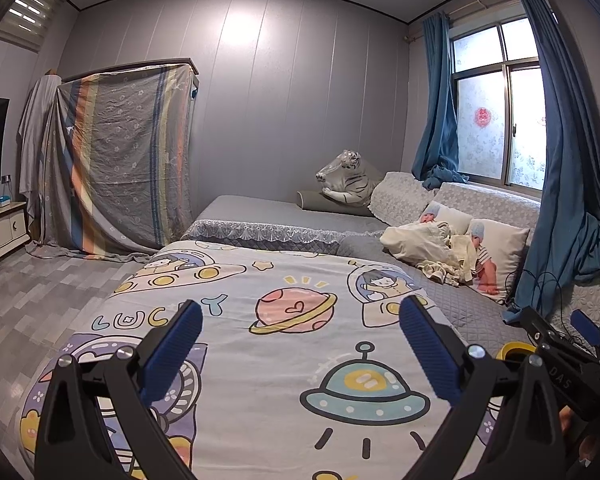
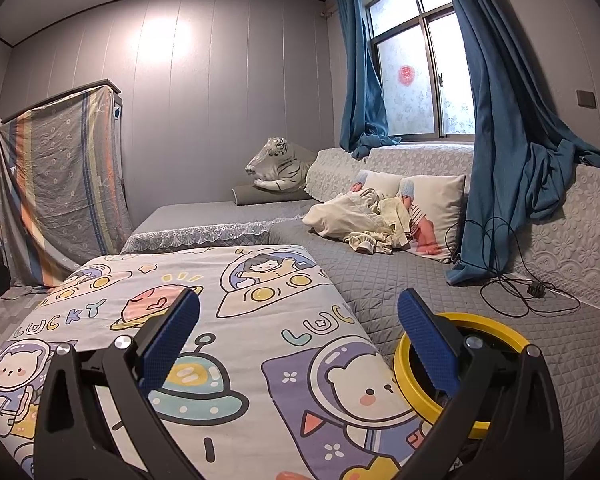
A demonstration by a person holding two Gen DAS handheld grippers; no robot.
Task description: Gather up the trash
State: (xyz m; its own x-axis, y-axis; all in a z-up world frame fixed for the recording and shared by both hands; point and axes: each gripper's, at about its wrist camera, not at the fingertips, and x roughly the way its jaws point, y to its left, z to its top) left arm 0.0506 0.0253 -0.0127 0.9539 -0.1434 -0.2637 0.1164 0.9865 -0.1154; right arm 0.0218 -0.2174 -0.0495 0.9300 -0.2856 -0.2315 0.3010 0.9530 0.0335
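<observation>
Your left gripper [image 1: 300, 340]: fingers spread, empty, over the cartoon bedspread [image 1: 260, 320] | your right gripper [image 2: 300, 336]: fingers spread, empty, beside the yellow-rimmed bin [image 2: 496, 332]

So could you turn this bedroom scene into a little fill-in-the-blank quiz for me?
1. The bin on the grey bed cover has a rim coloured ____.
2. The stuffed animal lying at the far end of the bed is a white ____.
3. The curtains beside the window are coloured ____.
4. The fingers of the right tool are spread apart, so the tool is ____.

Missing words: yellow; tiger; blue; open
</observation>
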